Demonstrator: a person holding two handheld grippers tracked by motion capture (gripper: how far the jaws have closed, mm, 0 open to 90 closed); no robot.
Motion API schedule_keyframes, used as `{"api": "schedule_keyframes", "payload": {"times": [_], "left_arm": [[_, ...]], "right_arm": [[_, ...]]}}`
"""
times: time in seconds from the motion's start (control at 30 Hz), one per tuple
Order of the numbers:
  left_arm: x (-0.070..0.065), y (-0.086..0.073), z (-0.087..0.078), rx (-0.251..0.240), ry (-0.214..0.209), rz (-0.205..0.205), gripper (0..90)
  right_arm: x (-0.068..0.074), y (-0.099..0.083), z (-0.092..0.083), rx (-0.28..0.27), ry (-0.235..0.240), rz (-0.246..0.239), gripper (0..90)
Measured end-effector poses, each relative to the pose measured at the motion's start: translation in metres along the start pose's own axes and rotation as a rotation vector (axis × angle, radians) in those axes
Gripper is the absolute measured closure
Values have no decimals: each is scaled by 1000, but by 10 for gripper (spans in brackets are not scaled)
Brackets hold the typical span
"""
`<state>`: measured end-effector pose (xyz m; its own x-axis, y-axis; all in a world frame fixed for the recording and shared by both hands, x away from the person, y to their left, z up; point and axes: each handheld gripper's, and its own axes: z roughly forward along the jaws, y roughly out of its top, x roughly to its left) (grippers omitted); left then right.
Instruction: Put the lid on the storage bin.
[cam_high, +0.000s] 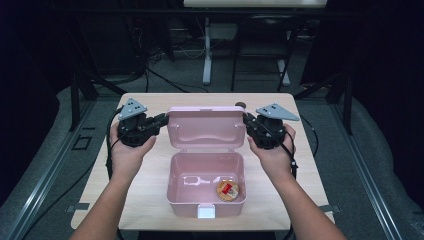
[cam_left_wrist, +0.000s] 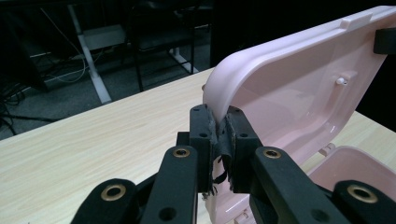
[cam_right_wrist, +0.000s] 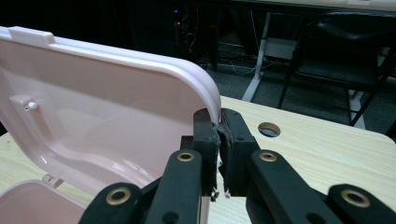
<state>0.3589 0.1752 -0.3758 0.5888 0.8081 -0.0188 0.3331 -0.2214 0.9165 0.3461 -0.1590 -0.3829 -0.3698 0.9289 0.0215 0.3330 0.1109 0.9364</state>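
A pink plastic box (cam_high: 206, 197) stands open on the wooden table, its hinged lid (cam_high: 206, 128) raised upright behind it. A round orange-and-red item (cam_high: 227, 190) lies in the box's right corner. My left gripper (cam_high: 163, 119) is shut on the lid's left edge; in the left gripper view its jaws (cam_left_wrist: 220, 140) pinch the pink rim (cam_left_wrist: 217, 93). On the opposite side, my right gripper (cam_high: 247, 120) is shut on the lid's right edge, with the pads clamping the rim (cam_right_wrist: 212, 100) in the right gripper view (cam_right_wrist: 218, 140).
The light wooden table (cam_high: 150, 165) has bare surface on both sides of the box. A round cable hole (cam_right_wrist: 269, 129) sits in the tabletop near the right gripper. Beyond the far edge are dark floor, cables and desk legs (cam_high: 206, 50).
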Motion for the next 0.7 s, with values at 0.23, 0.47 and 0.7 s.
{"api": "schedule_keyframes", "payload": {"times": [0.23, 0.47, 0.7], "left_arm": [[2, 6, 5, -11, 5, 8, 841], [3, 4, 8, -20, 12, 14, 844], [1, 3, 6, -15, 13, 25, 842]], "right_arm": [[-2, 2, 3, -13, -8, -8, 856], [-2, 2, 2, -22, -11, -13, 850], [-3, -1, 1, -27, 1, -10, 846]]}}
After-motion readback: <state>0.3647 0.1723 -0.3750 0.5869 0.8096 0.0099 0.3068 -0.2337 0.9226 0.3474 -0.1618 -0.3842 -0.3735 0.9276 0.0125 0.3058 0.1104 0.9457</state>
